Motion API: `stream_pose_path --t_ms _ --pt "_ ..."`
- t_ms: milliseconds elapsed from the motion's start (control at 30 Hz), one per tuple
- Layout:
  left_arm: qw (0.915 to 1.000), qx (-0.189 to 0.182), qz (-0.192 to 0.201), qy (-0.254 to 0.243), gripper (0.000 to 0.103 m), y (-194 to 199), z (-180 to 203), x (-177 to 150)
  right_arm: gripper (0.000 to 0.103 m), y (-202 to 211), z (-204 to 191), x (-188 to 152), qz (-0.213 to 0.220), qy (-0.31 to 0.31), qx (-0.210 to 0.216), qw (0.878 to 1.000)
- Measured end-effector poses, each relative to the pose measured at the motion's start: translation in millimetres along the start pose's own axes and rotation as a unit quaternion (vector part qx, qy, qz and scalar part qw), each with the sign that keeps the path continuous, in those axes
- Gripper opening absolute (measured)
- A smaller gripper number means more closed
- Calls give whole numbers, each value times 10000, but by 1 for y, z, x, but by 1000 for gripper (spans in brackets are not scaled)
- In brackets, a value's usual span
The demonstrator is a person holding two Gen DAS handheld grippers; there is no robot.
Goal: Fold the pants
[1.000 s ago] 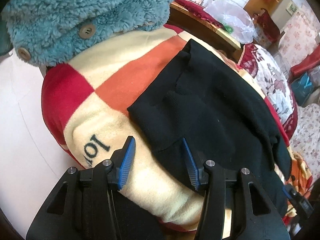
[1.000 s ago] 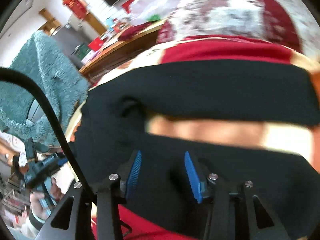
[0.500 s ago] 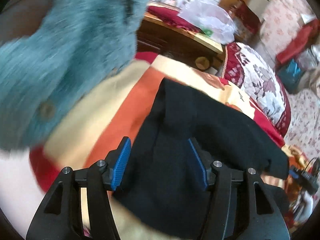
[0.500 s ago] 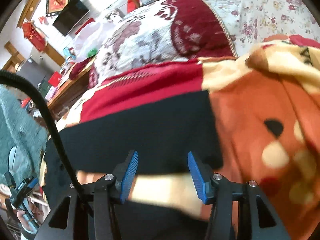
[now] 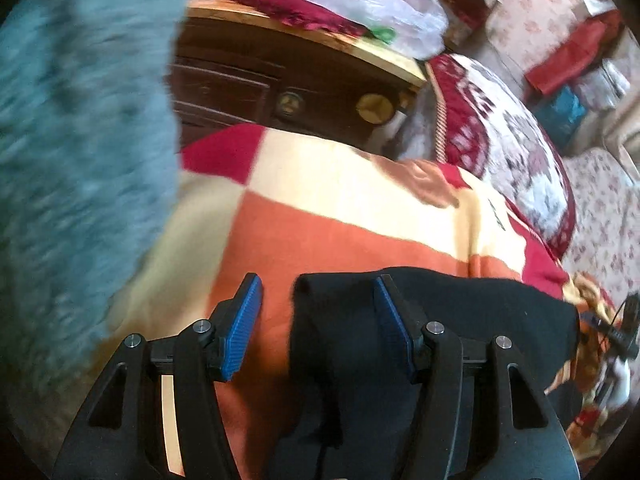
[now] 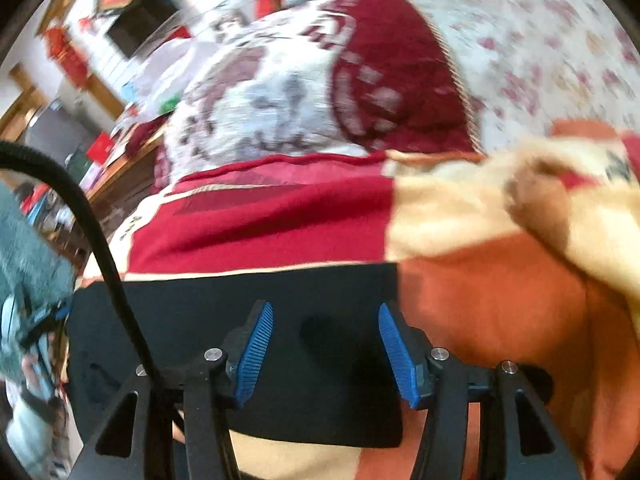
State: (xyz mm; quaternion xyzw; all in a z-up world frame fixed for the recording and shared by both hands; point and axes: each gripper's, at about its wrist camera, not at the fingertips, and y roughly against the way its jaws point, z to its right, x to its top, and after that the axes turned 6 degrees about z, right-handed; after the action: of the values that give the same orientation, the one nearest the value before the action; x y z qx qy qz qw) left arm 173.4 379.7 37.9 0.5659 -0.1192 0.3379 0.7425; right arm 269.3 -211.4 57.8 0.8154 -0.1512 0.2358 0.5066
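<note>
A fleecy blanket [image 5: 360,216] in red, cream and orange blocks covered the surface, and the black pants [image 6: 320,320] lay flat on it as a folded oblong. Only the left wrist view showed a shaggy teal garment [image 5: 80,160] and a dark wooden cabinet [image 5: 280,92]; only the right showed a red-and-white patterned cushion [image 6: 312,88]. The left gripper [image 5: 316,324] hung spread over the pants' left edge, and the right gripper [image 6: 326,344] hung spread near their right edge, neither pinching anything.
</note>
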Motion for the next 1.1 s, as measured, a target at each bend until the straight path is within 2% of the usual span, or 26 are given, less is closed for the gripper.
stream_pose_path --t_ms 100,167,333,433,500,600,733,767,800,833,867,900,967,1033,1100 --pt "9996 -132 -96 -249 60 -8 7 3 53 -2 -38 8 -174 619 715 9954" --pt "9991 -230 -186 -319 63 -12 10 5 54 -14 -71 13 -468 1074 1244 9853" --pt "9977 -433 -317 -414 69 -18 13 9 53 -62 -146 19 -1209 2208 1930 9484" --pt "9971 -458 -313 -525 70 -21 16 10 53 -93 -170 25 -1445 2683 1857 9342" --pt "9959 -447 -311 -715 72 -22 20 9 53 -110 -172 30 -1513 2779 1771 9319" --pt "9908 -264 -234 -1304 72 -24 30 3 54 -124 -175 36 -1643 2855 1816 9265" --pt "9833 13 -198 -1811 73 -30 40 -3 53 -138 -185 27 -2007 3092 1918 9096" --pt "9820 65 -195 -1879 72 -31 41 -4 48 -138 -185 26 -1980 3133 1937 9084" --pt "9808 139 -173 -1939 70 -32 43 -4 37 -140 -187 25 -1931 3182 1953 9074" --pt "9794 189 -111 -2005 52 -31 46 -5 33 -139 -191 23 -1836 3279 1934 9063" --pt "9789 160 -62 -2038 28 -30 49 -5 21 -137 -194 21 -1755 3380 1889 9051" --pt "9790 84 -49 -2034 20 -27 52 -4 11 -133 -197 19 -1665 3505 1794 9040" --pt "9762 165 76 -2162 13 -22 62 -5 7 -124 -205 15 -1534 3692 1564 9031" --pt "9712 244 212 -2360 13 -13 70 -9 6 -107 -210 15 -1371 3758 1467 9047" --pt "9725 113 397 -2293 12 4 71 -12 5 -81 -214 15 -1133 3752 1459 9084"
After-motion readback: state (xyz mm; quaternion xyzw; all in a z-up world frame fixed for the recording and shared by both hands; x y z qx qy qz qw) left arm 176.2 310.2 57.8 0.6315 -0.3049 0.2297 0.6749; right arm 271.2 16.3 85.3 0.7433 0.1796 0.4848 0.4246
